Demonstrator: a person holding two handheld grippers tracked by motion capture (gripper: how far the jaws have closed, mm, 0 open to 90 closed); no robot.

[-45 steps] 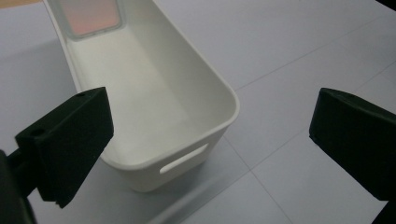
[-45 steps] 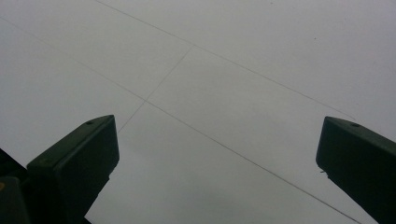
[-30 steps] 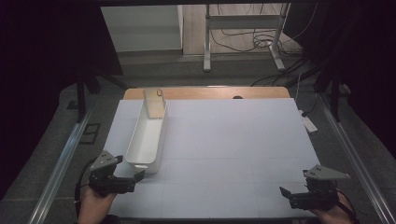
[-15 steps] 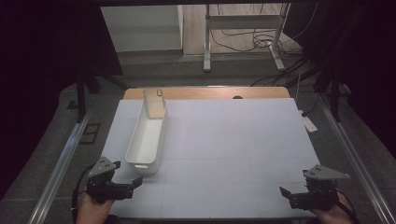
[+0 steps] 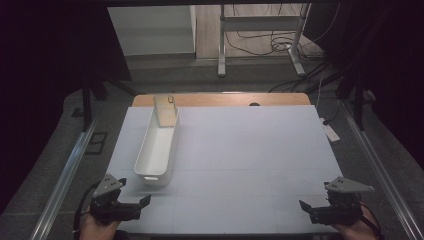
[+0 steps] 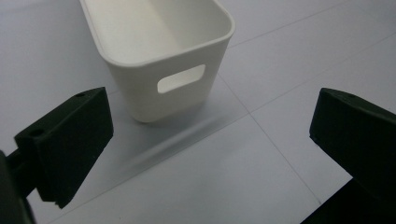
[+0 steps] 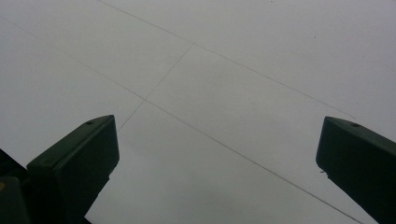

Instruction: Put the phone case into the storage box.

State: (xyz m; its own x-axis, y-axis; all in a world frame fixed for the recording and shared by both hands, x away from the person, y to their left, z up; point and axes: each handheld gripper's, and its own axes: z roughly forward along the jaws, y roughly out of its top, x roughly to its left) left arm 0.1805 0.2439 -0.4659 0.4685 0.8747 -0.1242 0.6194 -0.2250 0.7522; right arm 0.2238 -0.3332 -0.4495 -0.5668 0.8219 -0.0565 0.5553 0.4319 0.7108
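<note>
Having drawn back from the white bin [image 5: 157, 145] toward the table's [image 5: 250, 150] near left corner, the left gripper [image 5: 142, 204] sitting apart from the bin's near end in the high view, the right gripper [image 5: 306, 207] waiting at the near right corner, well apart. Looking along the left gripper's view, jaws standing wide apart and holding nothing, the bin's handle slot [image 6: 181, 78] just ahead. Showing, in the right gripper's view, jaws wide apart over bare table, nothing grasped; judging the bin placed and little left.
</note>
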